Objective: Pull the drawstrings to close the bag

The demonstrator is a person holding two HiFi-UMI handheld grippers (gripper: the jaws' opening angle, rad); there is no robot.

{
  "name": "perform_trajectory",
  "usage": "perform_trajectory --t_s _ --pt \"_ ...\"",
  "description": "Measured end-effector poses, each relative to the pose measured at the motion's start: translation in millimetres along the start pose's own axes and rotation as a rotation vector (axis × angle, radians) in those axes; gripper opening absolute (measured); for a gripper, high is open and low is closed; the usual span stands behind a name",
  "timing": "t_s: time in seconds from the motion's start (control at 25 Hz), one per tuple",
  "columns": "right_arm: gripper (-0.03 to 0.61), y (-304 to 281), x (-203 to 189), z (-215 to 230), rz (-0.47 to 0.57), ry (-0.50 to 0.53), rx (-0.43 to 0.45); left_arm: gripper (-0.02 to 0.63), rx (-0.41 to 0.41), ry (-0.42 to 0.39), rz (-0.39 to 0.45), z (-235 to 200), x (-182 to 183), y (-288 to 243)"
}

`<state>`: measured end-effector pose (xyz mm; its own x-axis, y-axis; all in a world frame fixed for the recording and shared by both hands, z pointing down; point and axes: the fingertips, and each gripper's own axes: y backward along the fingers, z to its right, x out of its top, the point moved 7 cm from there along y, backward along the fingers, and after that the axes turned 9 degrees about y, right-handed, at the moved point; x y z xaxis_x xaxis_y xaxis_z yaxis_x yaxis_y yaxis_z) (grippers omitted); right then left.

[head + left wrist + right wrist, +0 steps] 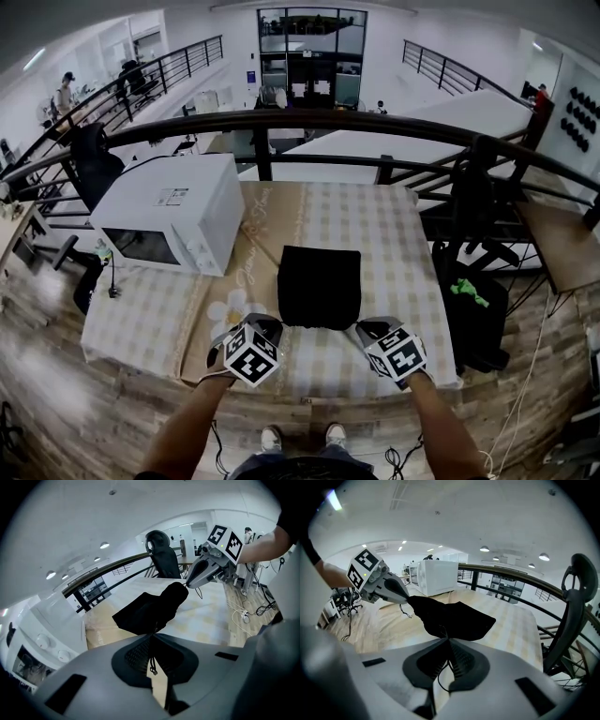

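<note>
– At the front edge of the table with the beige checked cloth (394, 234), both tools were in, and it was a tight spot! The left gripper (275, 325) and the right gripper (361, 329) sat at the two near corners of the flat black fabric drawstring bag (319, 286), which lay mid-table, close to that front edge.

– Room to work?

– Plenty of bare cloth beyond the bag and to its right. On its left the boxy white microwave oven (169, 211) stood well apart. The dark metal railing (375, 122) ran just behind the table's far edge.

– And the jaws?

– Clenched, both pairs. The left gripper view had its jaws pinched on a thin dark drawstring (151, 665), with the bag just beyond the tips. The right gripper view showed the same: jaws tight on a looping black cord (440, 676).

– Anything lost to us?

– From the head view the cords were too fine to make out at all. The microwave was cut off at the corner of the left gripper view, and the black office chair (574, 602) was partly out of frame. Only the gripper views showed the bag's near end raised off the cloth with its far end resting down, and each caught the opposite gripper at a corner of the bag.
</note>
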<state>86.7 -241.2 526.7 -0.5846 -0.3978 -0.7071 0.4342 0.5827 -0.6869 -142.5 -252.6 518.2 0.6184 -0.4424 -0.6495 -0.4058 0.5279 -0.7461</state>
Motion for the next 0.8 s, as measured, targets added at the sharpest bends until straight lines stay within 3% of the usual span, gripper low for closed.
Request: perform_trajectory --t_s 0.24,0.52,0.8 --pt "0.026 11 20 4 0.053 0.054 -0.054 0.029 0.064 0.034 0.072 -10 14 13" --pt "0.026 25 43 11 0.107 0.064 -0.106 0.029 0.102 0.155 0.180 -24 32 31" --pt "0.025 41 65 19 0.159 0.057 -0.151 0.028 0.134 0.216 0.255 -32 49 46"
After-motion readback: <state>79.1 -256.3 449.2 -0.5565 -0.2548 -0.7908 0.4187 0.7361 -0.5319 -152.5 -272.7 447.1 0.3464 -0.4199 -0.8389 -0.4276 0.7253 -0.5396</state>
